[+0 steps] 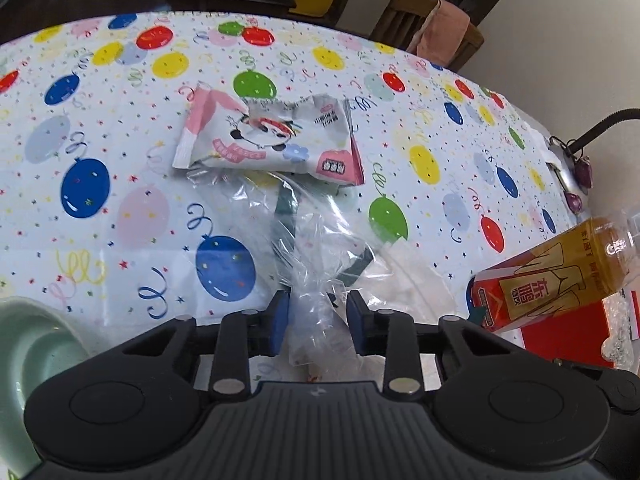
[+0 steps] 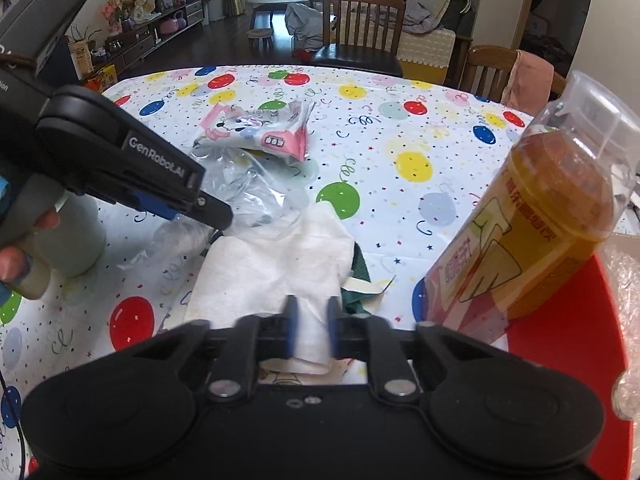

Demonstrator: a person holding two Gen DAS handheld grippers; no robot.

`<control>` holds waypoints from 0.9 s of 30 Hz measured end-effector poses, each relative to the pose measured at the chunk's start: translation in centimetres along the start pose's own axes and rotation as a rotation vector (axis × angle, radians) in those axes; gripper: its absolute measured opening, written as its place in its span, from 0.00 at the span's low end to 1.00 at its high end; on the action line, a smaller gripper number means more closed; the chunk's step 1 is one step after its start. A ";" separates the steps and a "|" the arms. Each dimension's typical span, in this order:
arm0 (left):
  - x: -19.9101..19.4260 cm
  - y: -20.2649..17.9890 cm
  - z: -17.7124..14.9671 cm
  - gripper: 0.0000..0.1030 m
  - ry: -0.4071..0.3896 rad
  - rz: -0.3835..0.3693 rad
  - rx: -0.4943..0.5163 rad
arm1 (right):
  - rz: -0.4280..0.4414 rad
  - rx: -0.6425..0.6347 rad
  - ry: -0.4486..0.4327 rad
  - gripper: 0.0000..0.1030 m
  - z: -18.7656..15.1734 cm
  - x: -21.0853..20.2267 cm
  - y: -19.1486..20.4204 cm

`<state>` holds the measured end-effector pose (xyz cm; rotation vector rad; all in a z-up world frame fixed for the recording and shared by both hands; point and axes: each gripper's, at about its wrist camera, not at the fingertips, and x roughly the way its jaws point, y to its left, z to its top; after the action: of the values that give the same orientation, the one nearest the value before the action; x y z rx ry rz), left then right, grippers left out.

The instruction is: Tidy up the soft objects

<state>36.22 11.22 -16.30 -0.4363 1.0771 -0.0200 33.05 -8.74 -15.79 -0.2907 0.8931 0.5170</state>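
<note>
My left gripper [image 1: 318,322] has its blue pads [image 1: 280,320] narrowed around a crumpled clear plastic bag [image 1: 308,248]; the film bunches up between them, though I cannot tell whether both pads press on it. My right gripper [image 2: 310,330] sits low over a folded white cloth wipe [image 2: 276,264], its blurred blue pads close on either side of the cloth's near edge, gripping it. In the right wrist view the left gripper reaches in from the left, its tip at the plastic bag, just beside the wipe's far corner. A strip of dark green fabric [image 2: 362,276] pokes out from under the wipe's right side. Beyond the bag lies a pink-and-white printed snack pouch [image 1: 268,136], touching the bag's far edge. All of this rests on a white tablecloth printed with coloured balloons [image 1: 120,128]. To the right a clear bottle of amber drink with a red label [image 2: 532,232] leans over a red tray [image 2: 560,360]. A pale green bowl [image 1: 28,344] sits at my near left.
</note>
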 end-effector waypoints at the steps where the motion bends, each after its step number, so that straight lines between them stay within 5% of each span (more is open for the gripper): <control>1: -0.2 0.0 0.0 0.30 -0.004 -0.001 -0.004 | -0.001 -0.002 -0.003 0.00 0.0 -0.1 0.0; 12: -3.3 0.3 -0.8 0.29 -0.060 -0.037 -0.031 | 0.022 0.023 -0.086 0.01 0.0 -3.6 -0.7; 14: -3.9 0.3 -0.9 0.29 -0.071 -0.045 -0.025 | 0.052 0.060 -0.075 0.22 0.0 -3.7 -1.3; 18: -4.1 0.5 -1.1 0.29 -0.075 -0.046 -0.029 | 0.069 0.076 -0.069 0.40 -0.1 -3.7 -1.9; 20: -4.1 0.6 -1.3 0.29 -0.073 -0.050 -0.033 | 0.081 0.084 -0.049 0.60 -0.1 -3.4 -1.8; 27: -4.2 0.8 -1.6 0.29 -0.066 -0.052 -0.037 | 0.073 0.077 0.001 0.61 0.2 -1.2 -0.8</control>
<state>32.70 12.34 -13.66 -0.4947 1.0019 -0.0316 32.97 -9.68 -14.68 -0.1888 0.9255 0.5487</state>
